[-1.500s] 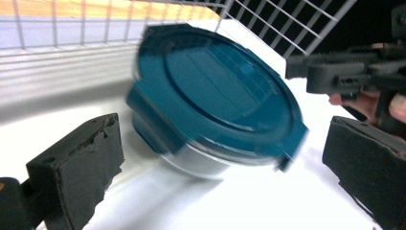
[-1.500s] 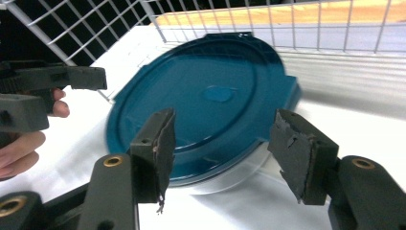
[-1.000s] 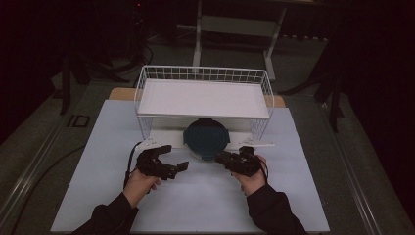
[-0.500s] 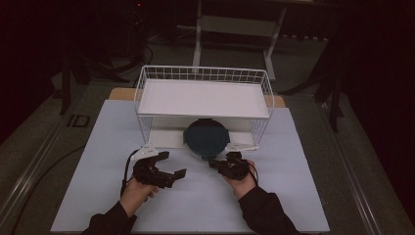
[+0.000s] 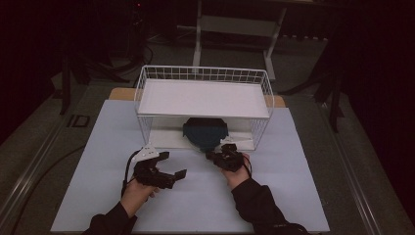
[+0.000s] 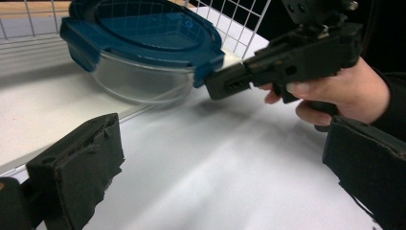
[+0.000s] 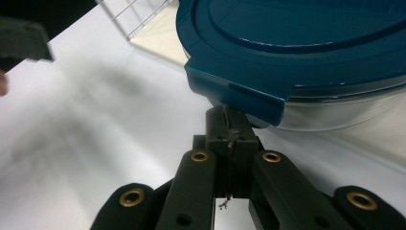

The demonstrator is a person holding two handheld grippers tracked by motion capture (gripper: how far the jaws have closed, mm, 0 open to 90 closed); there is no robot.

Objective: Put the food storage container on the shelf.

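Observation:
A round glass container with a dark blue clip lid point(image 5: 205, 132) stands on the rack's bottom tray, under the white shelf, its front edge poking out. My right gripper point(image 5: 211, 156) is shut with nothing between its jaws. Its joined tips point(image 7: 229, 117) sit just under the front clip tab of the lid point(image 7: 297, 43), touching or nearly touching it. The left gripper view shows the lid point(image 6: 143, 28) with the right gripper point(image 6: 213, 86) against that tab. My left gripper point(image 5: 173, 164) hovers open over the mat, left of the container, its jaws point(image 6: 222, 139) wide apart and empty.
A white wire rack point(image 5: 266, 88) with a flat white shelf point(image 5: 203, 98) stands at the back of the pale mat point(image 5: 195, 205). The mat's wooden table edge shows behind it. Dark floor and stands surround the table.
The right hand has slid left and toward the container's front tab, and its jaws have come together. The left hand has barely shifted.

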